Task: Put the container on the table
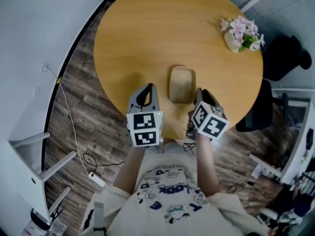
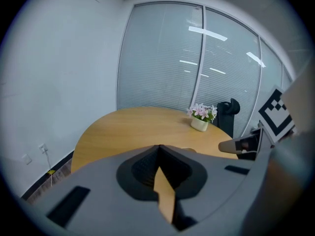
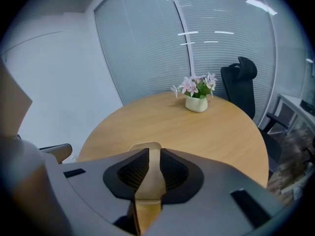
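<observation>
1. My right gripper (image 3: 149,151) is closed on the container (image 3: 140,147). A pale strip of its wall fills the narrow gap between the jaws, and its rim shows just past the tips.
2. The container (image 1: 182,84) is a shallow tan dish with rounded corners. It sits on the round wooden worktop (image 1: 162,28), close to the near edge.
3. From my head view, the right gripper (image 1: 199,91) meets the container at its right side, at the end nearest me.
4. My left gripper (image 2: 158,147) is closed on nothing: its jaw tips touch, and only the worktop shows through the wedge behind them.
5. The left gripper (image 1: 147,90) hangs over the near edge of the worktop, just left of the container and apart from it.
6. A small pot of pink flowers (image 1: 239,33) stands near the far right edge of the worktop, well apart from the container.
7. A black office chair (image 1: 283,58) stands off the worktop's right edge.
</observation>
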Tool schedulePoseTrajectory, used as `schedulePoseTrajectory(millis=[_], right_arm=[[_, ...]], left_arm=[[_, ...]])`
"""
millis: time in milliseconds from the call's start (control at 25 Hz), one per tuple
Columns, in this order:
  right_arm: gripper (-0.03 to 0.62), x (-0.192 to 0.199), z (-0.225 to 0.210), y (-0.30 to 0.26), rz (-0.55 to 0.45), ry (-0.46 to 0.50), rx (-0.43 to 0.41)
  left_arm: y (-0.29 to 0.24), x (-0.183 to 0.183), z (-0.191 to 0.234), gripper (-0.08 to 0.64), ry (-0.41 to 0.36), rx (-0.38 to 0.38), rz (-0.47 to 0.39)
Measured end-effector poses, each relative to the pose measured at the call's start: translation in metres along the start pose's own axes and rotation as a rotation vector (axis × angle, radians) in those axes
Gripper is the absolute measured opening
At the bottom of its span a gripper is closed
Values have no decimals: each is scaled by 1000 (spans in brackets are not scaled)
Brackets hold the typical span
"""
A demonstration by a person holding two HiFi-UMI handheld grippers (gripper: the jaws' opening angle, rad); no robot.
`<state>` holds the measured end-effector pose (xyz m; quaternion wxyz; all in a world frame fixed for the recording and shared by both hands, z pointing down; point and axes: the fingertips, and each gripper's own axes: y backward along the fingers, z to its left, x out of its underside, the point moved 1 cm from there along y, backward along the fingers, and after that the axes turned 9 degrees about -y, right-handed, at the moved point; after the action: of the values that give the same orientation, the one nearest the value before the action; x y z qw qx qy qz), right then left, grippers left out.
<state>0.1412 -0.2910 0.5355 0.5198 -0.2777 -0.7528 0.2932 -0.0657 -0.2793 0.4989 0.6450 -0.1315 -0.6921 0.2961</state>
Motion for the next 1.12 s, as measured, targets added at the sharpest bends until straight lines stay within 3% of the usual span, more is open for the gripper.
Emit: schedulePoseTrajectory(millis=[160,400,760,1120], right_arm=[[35,-26,16,21,-92,11,-73],[25,-64,42,50,-218,10,-184],[23,-92,65,84,-332,77,-231],[21,-107,76,105,-399,93,-266]], left_arm=[[14,-32,-2,3,-7,-6,-80],[32,-75,-4,3,-23,-16,-185],[60,-115,-1,3,-51,-41,-294],[79,-135,-1,3,-70,-52,-350]])
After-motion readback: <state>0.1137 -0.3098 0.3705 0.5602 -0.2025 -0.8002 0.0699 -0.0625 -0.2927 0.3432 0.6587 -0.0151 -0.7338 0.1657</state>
